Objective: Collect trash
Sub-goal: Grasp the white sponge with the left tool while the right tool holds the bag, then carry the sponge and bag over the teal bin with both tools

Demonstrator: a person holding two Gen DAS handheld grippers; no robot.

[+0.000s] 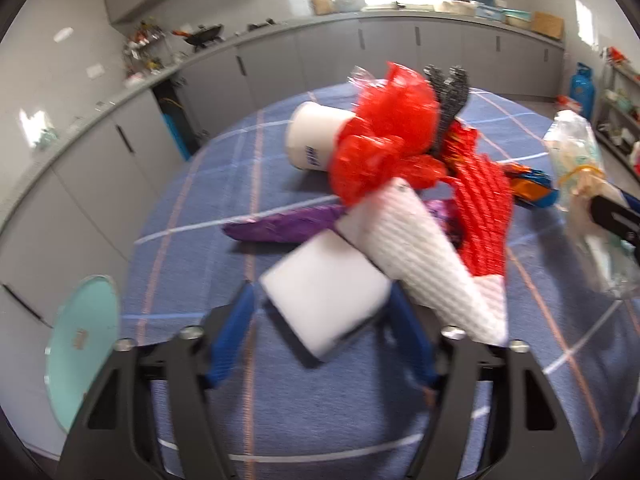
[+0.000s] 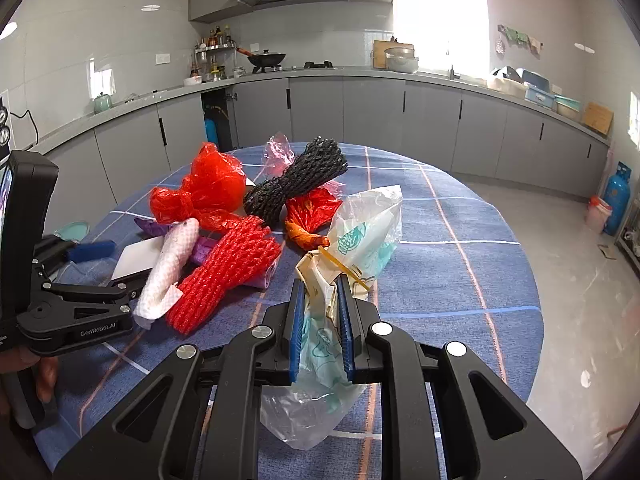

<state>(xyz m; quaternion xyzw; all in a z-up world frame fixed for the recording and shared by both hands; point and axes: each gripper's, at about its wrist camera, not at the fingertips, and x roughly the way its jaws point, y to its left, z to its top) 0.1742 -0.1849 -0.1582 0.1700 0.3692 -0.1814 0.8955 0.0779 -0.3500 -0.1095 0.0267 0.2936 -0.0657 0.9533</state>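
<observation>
Left gripper (image 1: 324, 316) half-spread, clamping white foam block (image 1: 326, 294) near table (image 2: 460, 280) edge. Right gripper (image 2: 322, 324) narrow, pinching clear plastic bag (image 2: 360, 236). Bare cloth right of trash pile (image 2: 240, 232).

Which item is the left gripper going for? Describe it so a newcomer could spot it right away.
On the blue checked tablecloth, look at the trash pile's near-left edge, where the left gripper reaches in. Between its blue fingers sits a flat white square block, tilted, overlapped by the white foam net sleeve. Unlike its crumpled or netted neighbours, it is smooth, plain and sharp-cornered.
</observation>
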